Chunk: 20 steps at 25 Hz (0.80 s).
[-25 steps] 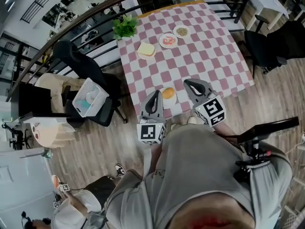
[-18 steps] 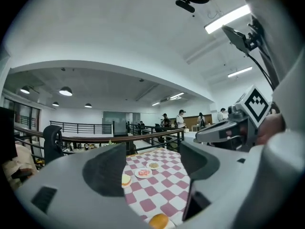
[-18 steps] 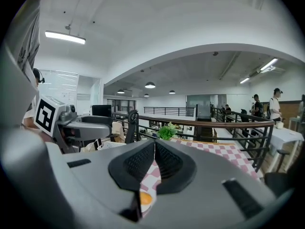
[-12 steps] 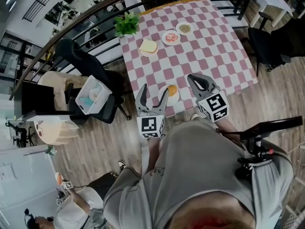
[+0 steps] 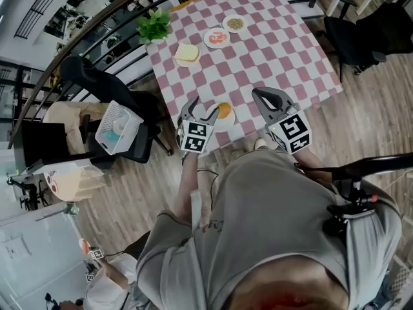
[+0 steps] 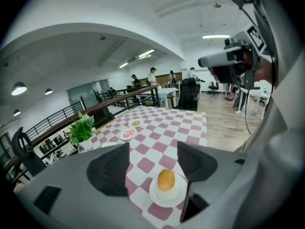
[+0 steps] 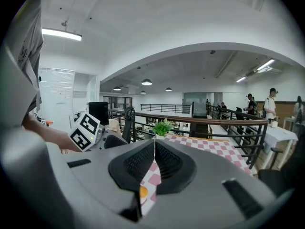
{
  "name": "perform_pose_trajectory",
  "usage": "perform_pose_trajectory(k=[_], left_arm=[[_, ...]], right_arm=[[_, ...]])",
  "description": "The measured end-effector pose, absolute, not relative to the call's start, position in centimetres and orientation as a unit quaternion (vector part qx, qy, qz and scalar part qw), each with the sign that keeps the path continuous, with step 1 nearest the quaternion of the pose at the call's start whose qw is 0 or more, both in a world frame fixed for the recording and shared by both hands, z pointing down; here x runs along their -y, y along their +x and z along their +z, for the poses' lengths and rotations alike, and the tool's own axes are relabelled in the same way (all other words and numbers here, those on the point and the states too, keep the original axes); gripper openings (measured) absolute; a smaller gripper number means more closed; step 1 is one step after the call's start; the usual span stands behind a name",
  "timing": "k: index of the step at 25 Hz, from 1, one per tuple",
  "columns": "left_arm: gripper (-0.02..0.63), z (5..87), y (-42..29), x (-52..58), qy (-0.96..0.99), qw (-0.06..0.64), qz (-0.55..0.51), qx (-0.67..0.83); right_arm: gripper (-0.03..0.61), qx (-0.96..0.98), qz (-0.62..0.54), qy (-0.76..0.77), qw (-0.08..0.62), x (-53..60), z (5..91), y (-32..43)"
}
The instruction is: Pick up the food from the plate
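A round orange-yellow bun sits on a small white plate near the front edge of the pink-checked table. My left gripper hangs just left of the plate. It is open; its jaws opened wide and have just closed a little, with nothing between them. In the left gripper view the bun and plate lie just beyond the spread jaws of the left gripper. My right gripper is shut to the right of the plate; in its own view the right gripper has its pads together.
Further back stand a plate of bread, a plate of red food, a small dish and a green plant. A black chair and white basket are left of the table. A railing runs behind.
The left gripper went from shut to open, and dropped and tilted down beside the plate at the table's front edge. The right gripper stayed shut and hardly moved.
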<state>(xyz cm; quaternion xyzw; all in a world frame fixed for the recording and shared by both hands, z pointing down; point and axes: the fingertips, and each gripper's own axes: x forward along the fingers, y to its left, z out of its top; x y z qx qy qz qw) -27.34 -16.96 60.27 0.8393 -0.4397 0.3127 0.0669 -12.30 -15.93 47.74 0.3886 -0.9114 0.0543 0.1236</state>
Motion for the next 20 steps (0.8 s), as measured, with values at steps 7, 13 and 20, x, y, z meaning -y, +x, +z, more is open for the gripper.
perform_pose_trajectory(k=[7, 13, 20], left_arm=[[0.31, 68.4, -26.7, 17.6, 0.838, 0.131, 0.39, 0.359], [0.311, 74.5, -25.5, 17.8, 0.828, 0.158, 0.446, 0.3], [0.311, 79.6, -24.8, 17.0, 0.809, 0.182, 0.5, 0.251]], right_arm=[[0.015, 0.901, 0.065, 0.409, 0.13, 15.6, 48.2, -10.3], [0.015, 0.891, 0.069, 0.426, 0.137, 15.7, 48.6, -9.1], [0.015, 0.877, 0.073, 0.451, 0.15, 15.2, 48.8, -7.3]])
